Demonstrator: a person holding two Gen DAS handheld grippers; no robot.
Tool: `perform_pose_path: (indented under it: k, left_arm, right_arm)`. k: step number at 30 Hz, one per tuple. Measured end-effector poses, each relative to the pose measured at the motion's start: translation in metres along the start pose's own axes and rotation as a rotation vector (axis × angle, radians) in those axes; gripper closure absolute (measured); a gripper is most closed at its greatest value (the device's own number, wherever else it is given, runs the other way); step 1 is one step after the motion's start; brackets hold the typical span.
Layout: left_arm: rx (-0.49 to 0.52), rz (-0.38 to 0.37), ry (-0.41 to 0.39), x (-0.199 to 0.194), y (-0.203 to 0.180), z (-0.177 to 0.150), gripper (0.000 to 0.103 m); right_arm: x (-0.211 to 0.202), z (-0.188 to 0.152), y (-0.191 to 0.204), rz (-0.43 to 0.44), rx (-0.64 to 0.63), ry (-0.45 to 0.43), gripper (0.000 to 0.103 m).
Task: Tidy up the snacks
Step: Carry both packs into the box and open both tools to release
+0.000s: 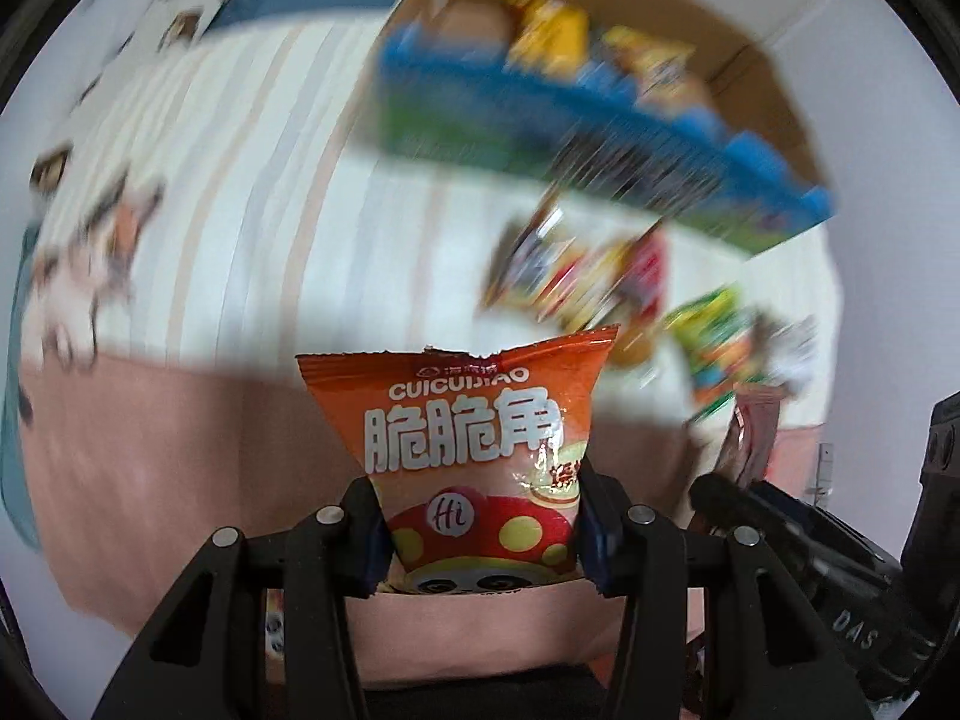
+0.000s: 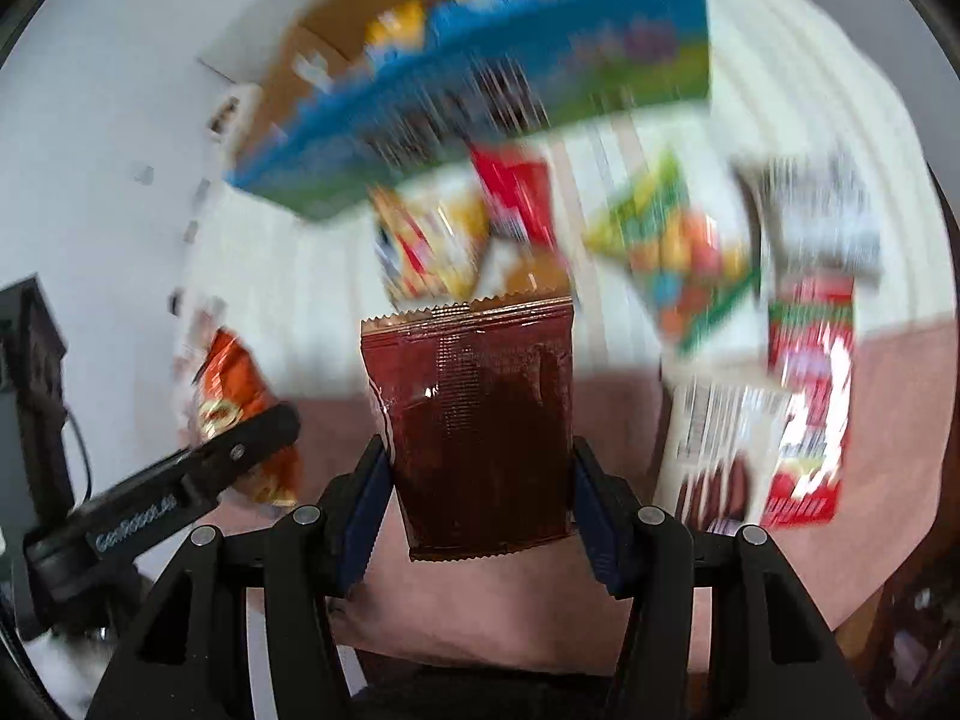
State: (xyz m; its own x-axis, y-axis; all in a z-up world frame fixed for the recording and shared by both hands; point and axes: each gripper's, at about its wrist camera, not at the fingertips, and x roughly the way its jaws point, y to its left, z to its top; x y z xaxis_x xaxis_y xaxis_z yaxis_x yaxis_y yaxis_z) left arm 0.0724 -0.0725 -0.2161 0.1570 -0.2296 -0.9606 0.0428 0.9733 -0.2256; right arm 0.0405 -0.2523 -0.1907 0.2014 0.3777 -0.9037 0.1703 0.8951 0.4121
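Note:
My left gripper (image 1: 478, 516) is shut on an orange snack bag (image 1: 468, 420) printed with white letters and a red mushroom, and holds it by its lower half above the pink cloth. A dark red foil packet (image 2: 480, 420) stands upright between the blue pads of my right gripper (image 2: 480, 504), which press on its two sides. In the right wrist view the left gripper's finger (image 2: 240, 450) shows at the left with the orange bag (image 2: 240, 402). An open cardboard box (image 1: 540, 138) with a blue and green side lies beyond, blurred, with yellow snack packs (image 1: 552, 30) in it.
Several loose snack packets lie on the striped cloth in front of the box (image 2: 480, 96): a red one (image 2: 516, 198), a green one (image 2: 672, 252), a grey one (image 2: 816, 222) and a red and white one (image 2: 810, 390). Pink cloth (image 1: 150, 450) covers the near part.

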Motion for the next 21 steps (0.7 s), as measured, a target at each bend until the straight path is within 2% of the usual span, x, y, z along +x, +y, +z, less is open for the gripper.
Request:
perform_pose_path:
  k: [4,5,8,10,14,18,21]
  left_arm:
    - [0.062,-0.029,-0.051,-0.029,-0.028,0.057,0.057]
    - [0.08,-0.024,-0.061,-0.033,-0.033,0.08,0.057]
    - [0.105,0.008,-0.084,-0.04,-0.039,0.128,0.057]
    - [0.114,0.058,-0.085,-0.029,-0.041,0.172,0.057]
    - [0.112,0.119,-0.035,0.005,-0.038,0.232,0.057]
    - [0.099,0.163,0.056,0.052,-0.032,0.288,0.057]
    - [0.069,0.166,0.111,0.079,-0.019,0.313,0.057]
  right_arm:
    - [-0.048,0.065,0.004,0.035,-0.038,-0.066,0.043]
    - [-0.056,0.084,0.006,0.034,-0.044,-0.083,0.043]
    - [-0.068,0.144,0.006,-0.018,-0.069,-0.132,0.043]
    - [-0.066,0.186,-0.003,-0.059,-0.068,-0.137,0.043]
    - [-0.044,0.264,-0.03,-0.148,-0.061,-0.096,0.043]
    - [-0.018,0.314,-0.05,-0.202,-0.039,-0.053,0.043]
    - [-0.004,0.342,-0.058,-0.244,-0.035,-0.041,0.043]
